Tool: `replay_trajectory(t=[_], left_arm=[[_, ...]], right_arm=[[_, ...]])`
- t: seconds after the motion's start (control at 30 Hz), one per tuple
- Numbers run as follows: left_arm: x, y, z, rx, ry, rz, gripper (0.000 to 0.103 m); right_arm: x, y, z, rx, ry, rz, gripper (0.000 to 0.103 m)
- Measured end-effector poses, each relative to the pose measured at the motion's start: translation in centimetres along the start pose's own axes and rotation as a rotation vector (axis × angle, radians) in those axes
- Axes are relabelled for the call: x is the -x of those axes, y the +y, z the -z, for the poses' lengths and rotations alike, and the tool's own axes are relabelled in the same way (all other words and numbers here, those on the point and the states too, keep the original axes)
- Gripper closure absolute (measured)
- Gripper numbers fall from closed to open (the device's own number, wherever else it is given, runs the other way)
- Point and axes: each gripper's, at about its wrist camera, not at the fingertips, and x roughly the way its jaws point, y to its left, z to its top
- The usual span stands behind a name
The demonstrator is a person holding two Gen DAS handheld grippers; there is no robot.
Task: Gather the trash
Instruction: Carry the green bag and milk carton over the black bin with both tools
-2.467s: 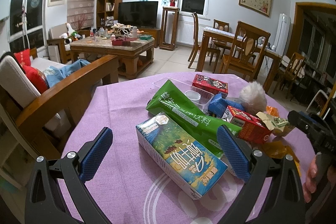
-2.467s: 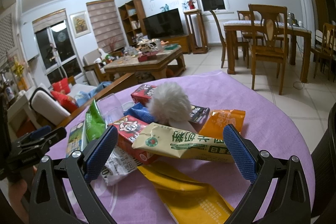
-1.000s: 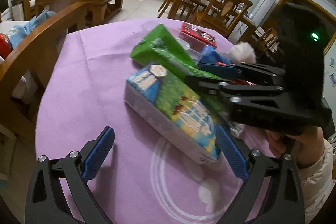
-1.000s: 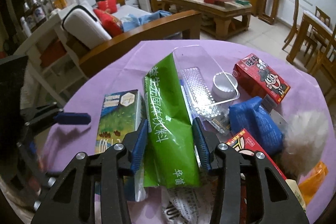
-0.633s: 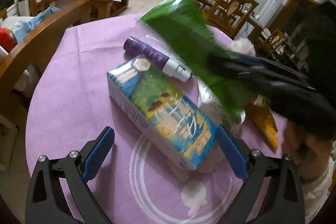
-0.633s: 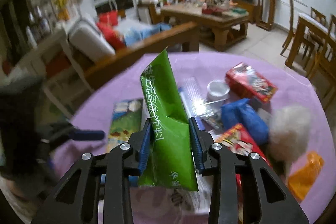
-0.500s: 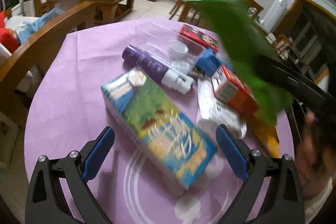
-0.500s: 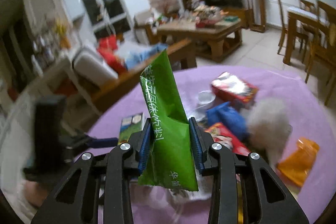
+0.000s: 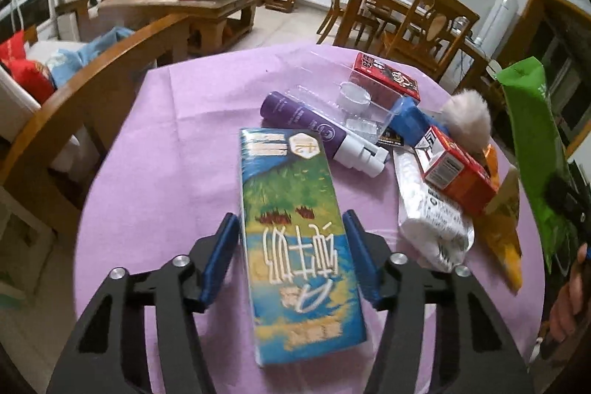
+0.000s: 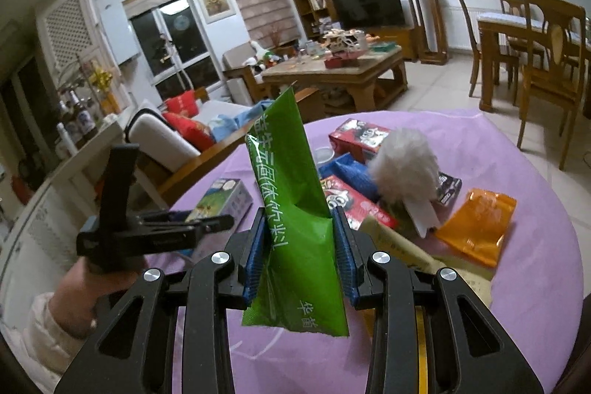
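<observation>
My right gripper (image 10: 300,239) is shut on a green snack bag (image 10: 293,209) and holds it upright above the purple table; the bag also shows at the right edge of the left wrist view (image 9: 535,154). My left gripper (image 9: 291,242) has closed around a blue and green milk carton (image 9: 295,231) that lies on the tablecloth (image 9: 177,143); the blue pads (image 9: 221,250) sit against its two long sides. The carton also shows in the right wrist view (image 10: 221,196) beside the left gripper (image 10: 207,222).
More trash lies on the table: a purple tube (image 9: 317,132), a clear plastic tray (image 9: 351,102), red boxes (image 9: 454,168), a white wrapper (image 9: 428,220), a blue bag (image 10: 347,172), a fluffy white ball (image 10: 402,168), an orange pouch (image 10: 476,224). A wooden bench (image 9: 92,91) stands left.
My right gripper shut on the green bag and lifted it off the pile to the right, uncovering the purple tube. My left gripper moved onto the carton and its jaws closed from wide open.
</observation>
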Motion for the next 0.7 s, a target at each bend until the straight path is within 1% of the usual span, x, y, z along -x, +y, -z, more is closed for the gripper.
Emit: replay_trajectory(t=[0.03,0.07,0.2,0.23,0.33,0.43,0.53,0.63,0.7], left_arm=[[0.3,0.1,0.2,-0.002,-0.002,0.023,0.053],[0.4,0.2,0.1,-0.003,-0.002,0.036,0.055],[1.5,-0.2,0.2,-0.016,-0.045,0.102,0.055],[1.8,-0.6,0.2,-0.025,-0.054,0.110,0.055],[2.9,-1.8,0.1,-0.037,-0.086,0.167,0.055],[4.0,-4.6,-0.3,-0.085,-0.120,0.218,0.055],[4.7,-8.4,-0.8,-0.143,-0.140,0.300,0.055],[4.7,-13.4,-1.4,-0.222,-0.155,0.387,0.054],[4.3,-16.3,-1.6,-0.262,-0.148,0.441,0.054]], right_arm=[[0.4,-0.1,0.1,-0.006,-0.004,-0.006,0.068],[0.6,-0.2,0.2,-0.012,-0.009,-0.011,0.068],[2.5,-0.9,-0.1,-0.042,-0.043,-0.017,0.068],[3.3,-1.2,0.0,-0.046,-0.054,-0.011,0.068],[5.7,-2.6,0.2,-0.065,-0.091,0.009,0.068],[8.5,-4.3,0.3,-0.081,-0.136,0.061,0.068],[11.4,-6.8,1.3,-0.117,-0.178,0.113,0.068],[14.6,-9.6,2.6,-0.157,-0.220,0.184,0.068],[16.7,-11.6,3.7,-0.187,-0.246,0.235,0.068]])
